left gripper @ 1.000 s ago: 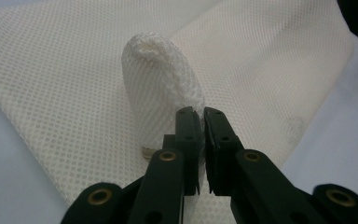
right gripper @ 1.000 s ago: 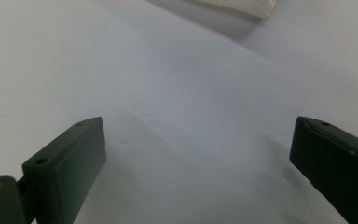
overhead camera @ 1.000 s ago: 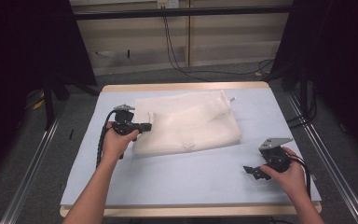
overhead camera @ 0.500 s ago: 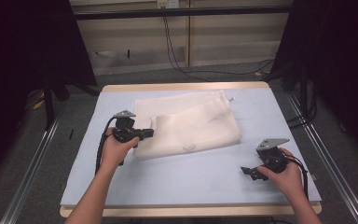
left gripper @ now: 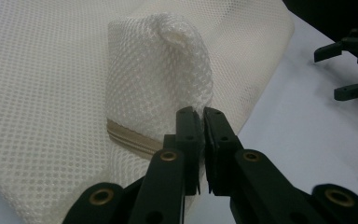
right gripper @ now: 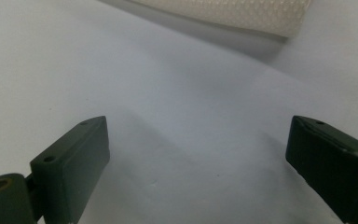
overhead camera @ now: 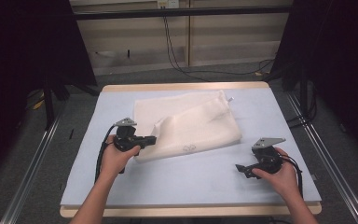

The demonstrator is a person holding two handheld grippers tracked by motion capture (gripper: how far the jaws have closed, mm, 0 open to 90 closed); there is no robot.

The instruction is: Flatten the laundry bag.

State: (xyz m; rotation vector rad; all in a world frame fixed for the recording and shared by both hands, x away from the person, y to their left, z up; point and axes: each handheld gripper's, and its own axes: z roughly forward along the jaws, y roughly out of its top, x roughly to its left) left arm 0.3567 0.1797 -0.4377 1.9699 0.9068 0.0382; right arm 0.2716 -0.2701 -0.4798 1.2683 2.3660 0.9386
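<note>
Since the earlier frame the left gripper [overhead camera: 150, 139] has drawn toward the lower left, dragging the mesh bag's [overhead camera: 191, 123] corner with it. The bag lies mid-worktop [overhead camera: 186, 182], long axis running left to right. The left gripper view shows its jaws clamped on mesh beside the zipper [left gripper: 126, 137]. The right gripper [overhead camera: 242, 169], lower right, gapes empty.

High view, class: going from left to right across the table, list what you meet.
Left tool, shut on a corner of the mesh laundry bag → mesh laundry bag → right tool, open over the table.
</note>
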